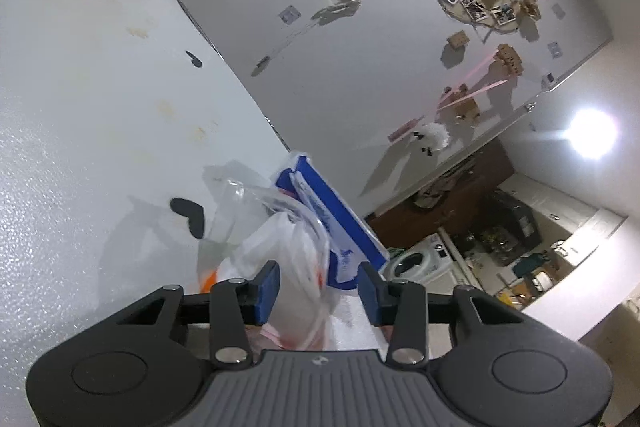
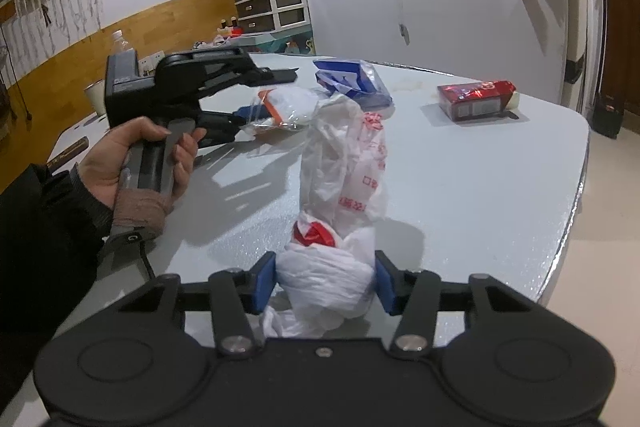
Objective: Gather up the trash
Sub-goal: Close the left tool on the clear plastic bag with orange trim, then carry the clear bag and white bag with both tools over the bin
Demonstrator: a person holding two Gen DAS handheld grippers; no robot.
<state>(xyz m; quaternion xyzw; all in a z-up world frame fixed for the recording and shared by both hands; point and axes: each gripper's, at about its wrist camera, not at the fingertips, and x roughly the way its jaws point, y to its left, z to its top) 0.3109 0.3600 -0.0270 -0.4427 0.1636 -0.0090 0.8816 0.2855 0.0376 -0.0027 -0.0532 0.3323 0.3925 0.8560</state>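
A white plastic bag with red print (image 2: 344, 163) lies stretched across the pale table (image 2: 480, 187). My right gripper (image 2: 325, 283) has its jaws set around the bag's knotted white end (image 2: 324, 287), pads touching both sides. My left gripper (image 1: 318, 287) is open, its jaws around the bag's other end (image 1: 296, 259); in the right wrist view it (image 2: 256, 95) is tilted on its side at the clear wrapper with orange (image 2: 276, 107). A blue and white packet (image 2: 352, 83) lies just beyond, also in the left wrist view (image 1: 328, 211).
A red box (image 2: 476, 99) lies at the table's far right near the edge. A plastic bottle (image 2: 120, 45) and a white cup (image 2: 95, 98) stand at the far left. Drawers (image 2: 272, 3) and a decorated wall stand behind. Dark stickers (image 1: 188, 213) mark the table.
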